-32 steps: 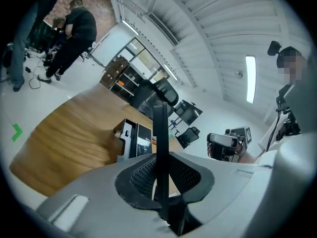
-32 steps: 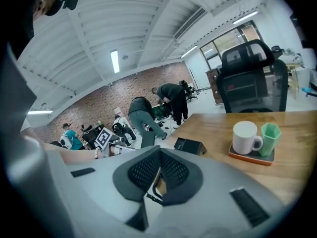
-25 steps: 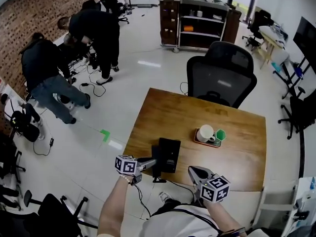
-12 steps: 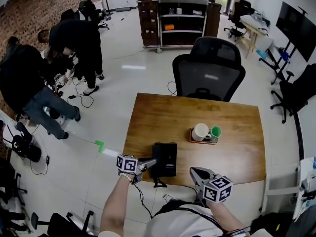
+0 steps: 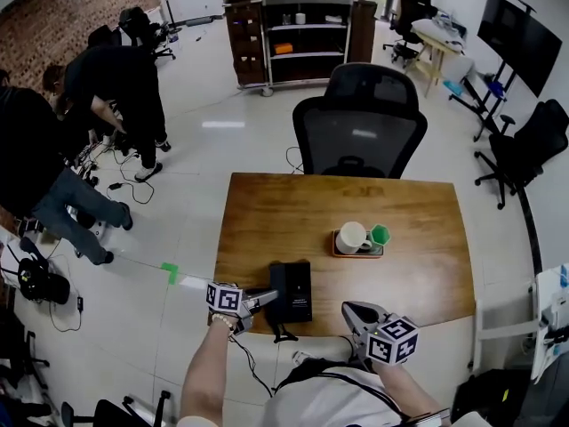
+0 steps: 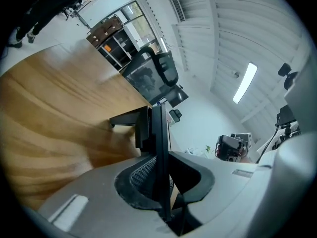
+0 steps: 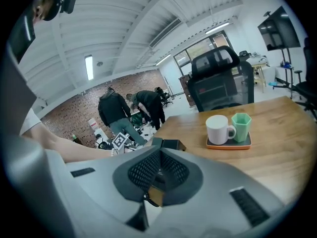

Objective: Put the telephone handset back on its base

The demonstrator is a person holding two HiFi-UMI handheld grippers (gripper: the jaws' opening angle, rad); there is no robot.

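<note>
— What is biggest here?
— A wooden table [image 5: 400,212], with a black chair [image 5: 360,123] pushed up to its far side.
— And the phone?
— The base [image 5: 300,289] sits by the table's near left edge. The handset [image 5: 277,294] runs along the base's left side. The left gripper [image 5: 265,295] has its jaws clamped on the handset's thin edge. Whether it is seated on the base, I cannot tell.
— The other gripper?
— The right gripper [image 5: 349,309] hangs just off the table's near edge, right of the base, jaws together with nothing in them.
— Anything smaller?
— An orange tray [image 5: 343,254] mid-table carries a white mug [image 5: 350,237], with a green cup [image 5: 380,235] just beside it on the right.
</note>
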